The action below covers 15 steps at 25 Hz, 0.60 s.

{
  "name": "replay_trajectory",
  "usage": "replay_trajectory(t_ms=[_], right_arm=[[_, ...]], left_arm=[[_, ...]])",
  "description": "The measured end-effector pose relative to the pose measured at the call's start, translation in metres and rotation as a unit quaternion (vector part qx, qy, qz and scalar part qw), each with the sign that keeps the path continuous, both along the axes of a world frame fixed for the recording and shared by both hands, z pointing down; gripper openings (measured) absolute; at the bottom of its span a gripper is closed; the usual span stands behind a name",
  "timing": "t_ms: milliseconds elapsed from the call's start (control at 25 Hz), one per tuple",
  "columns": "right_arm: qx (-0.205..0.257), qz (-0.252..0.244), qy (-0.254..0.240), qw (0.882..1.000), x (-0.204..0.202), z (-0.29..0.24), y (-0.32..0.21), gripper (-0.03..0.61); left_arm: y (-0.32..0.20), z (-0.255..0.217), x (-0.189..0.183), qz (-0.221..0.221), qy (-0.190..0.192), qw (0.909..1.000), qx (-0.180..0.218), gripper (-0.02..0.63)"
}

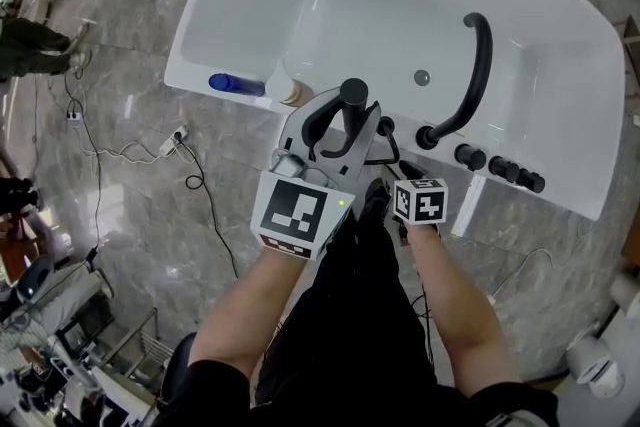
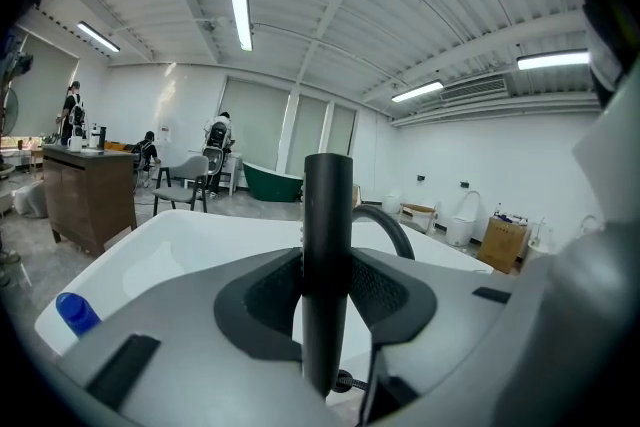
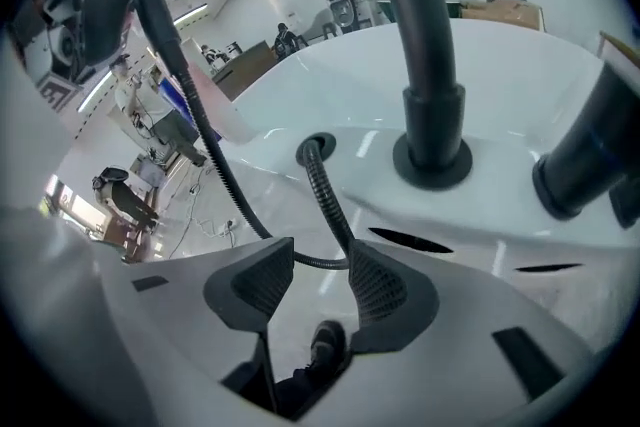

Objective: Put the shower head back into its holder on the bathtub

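Observation:
The black stick-shaped shower head (image 1: 352,101) (image 2: 327,245) stands upright between the jaws of my left gripper (image 1: 340,130) (image 2: 327,290), which is shut on it just above the near rim of the white bathtub (image 1: 560,65). Its ribbed black hose (image 3: 325,195) runs out of the round holder hole (image 3: 315,147) (image 1: 386,126) in the rim. The hose loops between the spread tips of my right gripper (image 3: 320,253) (image 1: 400,170), then climbs left toward the head. The right pads (image 3: 382,283) are apart and do not clamp the hose.
A black arched faucet spout (image 1: 475,75) (image 3: 430,115) and a row of black knobs (image 1: 500,167) sit on the rim right of the holder. A blue bottle (image 1: 235,84) (image 2: 75,312) and a pale bottle (image 1: 285,90) stand at the tub's left corner. Cables (image 1: 190,175) lie on the floor.

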State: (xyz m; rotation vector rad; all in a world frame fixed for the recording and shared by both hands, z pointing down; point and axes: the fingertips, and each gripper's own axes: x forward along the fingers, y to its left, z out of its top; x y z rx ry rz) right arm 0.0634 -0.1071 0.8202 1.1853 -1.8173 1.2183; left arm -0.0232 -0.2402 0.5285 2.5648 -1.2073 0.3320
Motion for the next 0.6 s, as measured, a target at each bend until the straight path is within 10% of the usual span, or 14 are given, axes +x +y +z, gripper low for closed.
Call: replay_trajectory(t_ms=[600], right_arm=[[0.042,0.045,0.009,0.998,0.019,0.028,-0.005,0.074]], left_arm=[[0.025,0.033,0.002,0.024,-0.020,0.9995,-0.008,0.143]])
